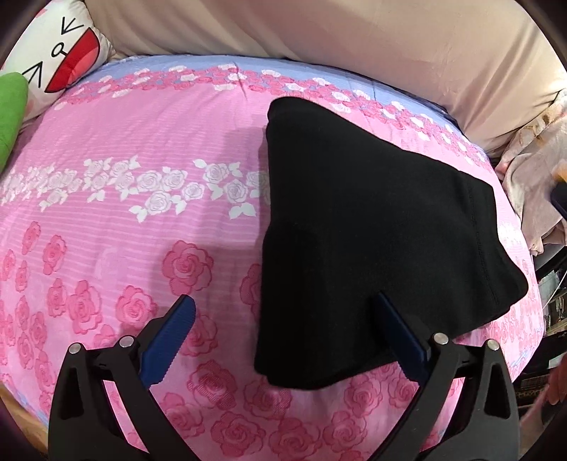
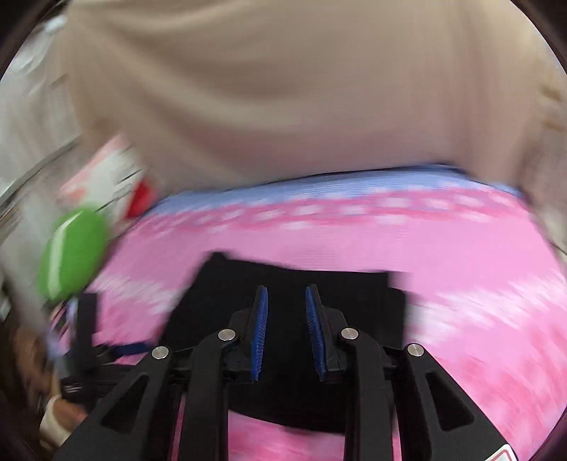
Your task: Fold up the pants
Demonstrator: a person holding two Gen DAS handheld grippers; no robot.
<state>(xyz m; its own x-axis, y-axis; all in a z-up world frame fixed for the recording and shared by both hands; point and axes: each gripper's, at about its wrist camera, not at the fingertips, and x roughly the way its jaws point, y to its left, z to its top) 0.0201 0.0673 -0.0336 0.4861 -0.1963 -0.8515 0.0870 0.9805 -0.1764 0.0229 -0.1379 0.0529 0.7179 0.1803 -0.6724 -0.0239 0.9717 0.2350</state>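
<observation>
While both tools hang above the bed, nothing sits between either pair of fingers. Nearest in the left wrist view, the left gripper [image 1: 285, 306] has its two black fingers spread wide, each lined with one ribbed blue pad [image 1: 175, 340]; the right-hand finger overlaps the near edge of the pants, the other stands over bare cover at about 7 o'clock. One pair of black pants [image 1: 368, 227] lies folded into a thick, soft, roughly wedge-shaped stack, matte and smooth, with a stitched hem running along its 3 o'clock side. It rests flat on the bedspread [image 1: 117, 220], right of centre, from 5 o'clock out toward 1 o'clock.

Seen from the right wrist, the right gripper [image 2: 286, 315] holds its two fingers close with a narrow gap, blue ribbed pads facing one another and pinching nothing, above the blurred black cloth.

One bedspread covers the bed: pink woven cloth with fine ribs, rose prints in darker pink, one band of white roses across the middle, and a pale blue strip at the far edge. Its left half, from 8 to 11 o'clock, lies open. At 10 o'clock sit one green cushion [image 1: 10, 117] and one white cartoon pillow [image 1: 60, 46] with a red mouth. Farthest off, from 11 to 2 o'clock, a beige, loosely creased fabric [image 1: 319, 32] rises behind the bed, and crumpled pale cloth [image 1: 531, 170] crowds the 3 o'clock edge.
</observation>
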